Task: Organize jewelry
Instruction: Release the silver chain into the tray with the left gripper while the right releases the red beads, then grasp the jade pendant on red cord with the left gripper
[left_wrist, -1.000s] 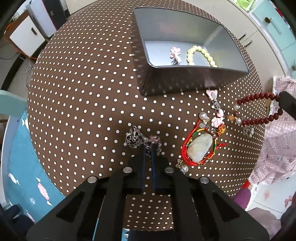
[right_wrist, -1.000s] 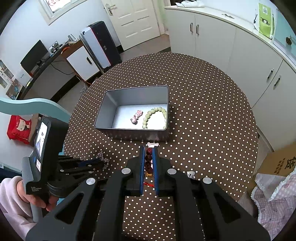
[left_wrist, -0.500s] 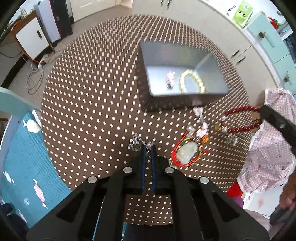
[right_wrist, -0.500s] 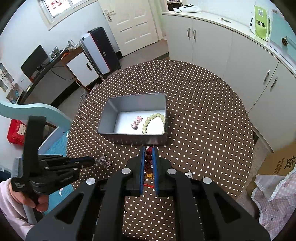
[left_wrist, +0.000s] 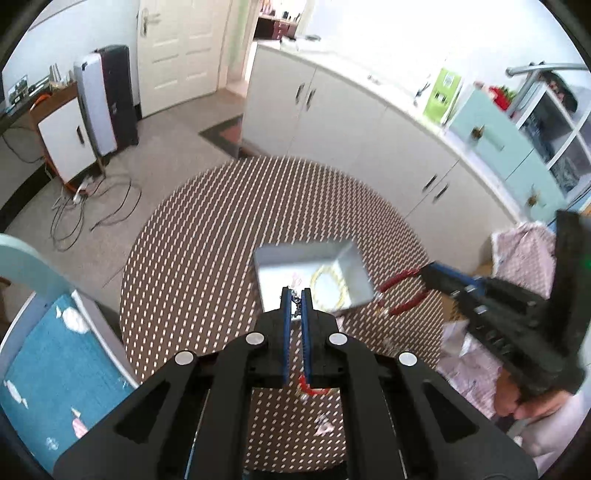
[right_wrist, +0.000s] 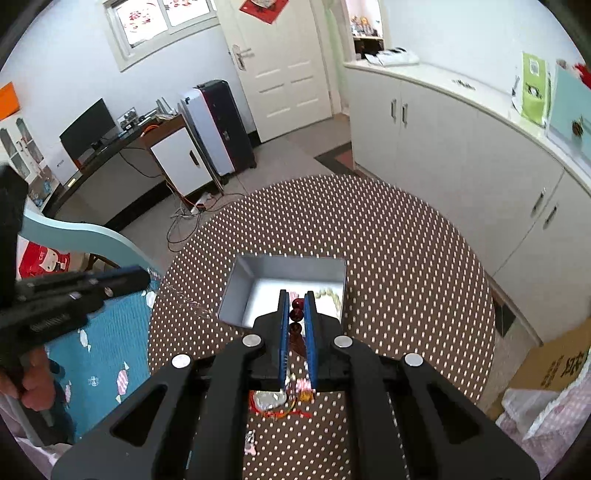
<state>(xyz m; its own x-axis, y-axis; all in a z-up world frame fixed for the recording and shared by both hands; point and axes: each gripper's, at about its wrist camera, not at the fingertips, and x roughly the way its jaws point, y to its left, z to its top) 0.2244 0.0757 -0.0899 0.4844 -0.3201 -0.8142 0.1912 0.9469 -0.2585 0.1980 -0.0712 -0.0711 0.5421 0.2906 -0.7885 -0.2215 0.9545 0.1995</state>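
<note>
My left gripper (left_wrist: 295, 293) is shut on a thin silver chain bracelet (left_wrist: 295, 301) and holds it high above the polka-dot table (left_wrist: 207, 258). In the right wrist view the chain (right_wrist: 188, 301) dangles from the left gripper (right_wrist: 146, 277). My right gripper (right_wrist: 297, 297) is shut on a dark red bead bracelet (right_wrist: 295, 314); its loop (left_wrist: 402, 291) hangs just right of the open silver tin (left_wrist: 354, 266). The tin (right_wrist: 243, 280) holds a pale bead bracelet (right_wrist: 332, 295) and a pink charm. A jade pendant on red cord (right_wrist: 271, 400) lies on the table.
A small pink charm (right_wrist: 251, 443) lies near the table's front edge. A teal chair with a blue cushion (left_wrist: 48, 354) stands at the left. White cabinets (right_wrist: 461, 155) run along the right, with a cardboard box (right_wrist: 554, 365) and pink checked cloth (left_wrist: 517, 251) beside the table.
The left gripper has risen a long way and tilted up, lifting the silver chain off the table. The right gripper has risen a little with the red bracelet.
</note>
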